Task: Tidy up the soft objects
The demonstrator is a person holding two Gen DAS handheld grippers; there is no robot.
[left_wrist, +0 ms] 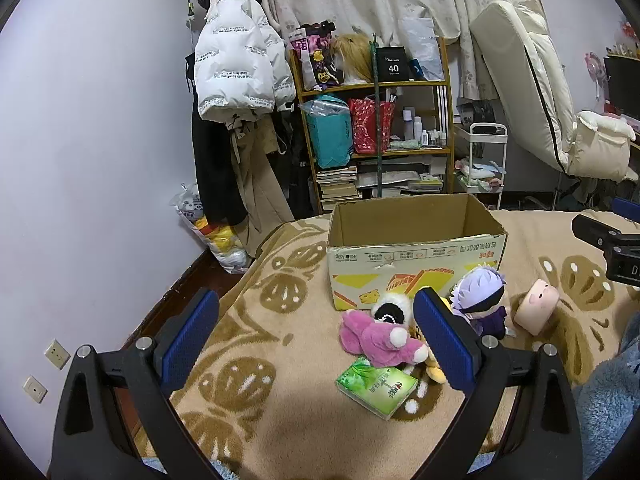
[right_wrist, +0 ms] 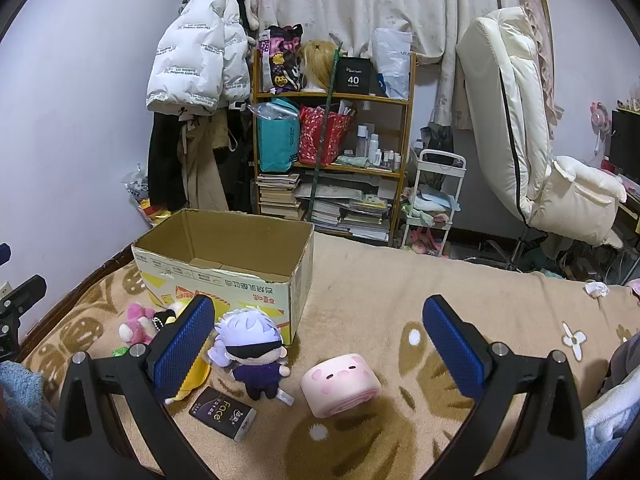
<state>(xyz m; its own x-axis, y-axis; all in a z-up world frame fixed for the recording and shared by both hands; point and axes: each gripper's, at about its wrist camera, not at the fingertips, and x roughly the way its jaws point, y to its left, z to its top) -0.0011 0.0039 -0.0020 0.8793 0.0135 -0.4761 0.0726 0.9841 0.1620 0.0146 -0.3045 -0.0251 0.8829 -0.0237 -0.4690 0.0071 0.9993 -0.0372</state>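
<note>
my left hand-held gripper (left_wrist: 316, 328) blocks part of the toy pile: a yellow soft toy (left_wrist: 434, 370) shows only as scraps behind its right finger, and a black-and-white fluffy toy (left_wrist: 390, 312) is half covered by the pink plush animal (left_wrist: 376, 338) lying in front of it. the open brown cardboard box (left_wrist: 416, 236) stands on the beige patterned bed blanket (left_wrist: 280, 400); its floor is bare as far as the right view reaches, though the near wall hides the front part. all toys lie outside, just before the box. the lilac-haired plush doll in dark clothes (right_wrist: 250, 350) sits beside the pink pig-faced cylinder cushion (right_wrist: 340, 384). a green tissue pack (left_wrist: 376, 388) and a dark tissue pack (right_wrist: 222, 414) lie nearest me. both my left and right hand-held gripper (right_wrist: 318, 350) are spread wide, holding and touching nothing.
</note>
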